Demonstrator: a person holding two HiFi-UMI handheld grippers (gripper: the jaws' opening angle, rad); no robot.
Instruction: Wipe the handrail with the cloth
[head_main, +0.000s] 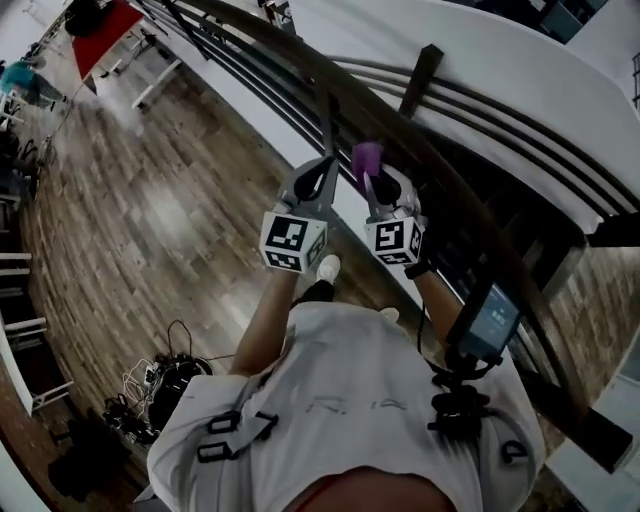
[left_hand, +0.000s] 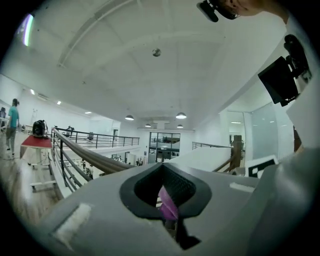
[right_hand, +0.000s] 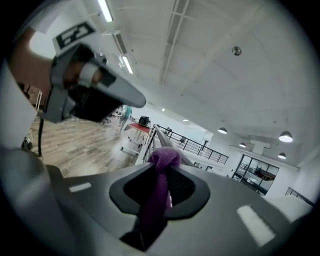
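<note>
So the right gripper (head_main: 375, 180) has its fingers pinching the purple cloth (head_main: 367, 157), and the left gripper (head_main: 327, 165) looks pressed together on a purple sliver too. The handrail (head_main: 465, 195) runs far-left to near-right just past them, right side nearer.

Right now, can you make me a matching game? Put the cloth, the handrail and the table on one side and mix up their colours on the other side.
Things:
1. cloth
2. handrail
3. table

Colours:
A. red
B. dark brown
C. purple

Pairs: 1-C, 2-B, 3-A.

The purple cloth is pinched in the right gripper. The red table stands far off on the wooden floor.
</note>
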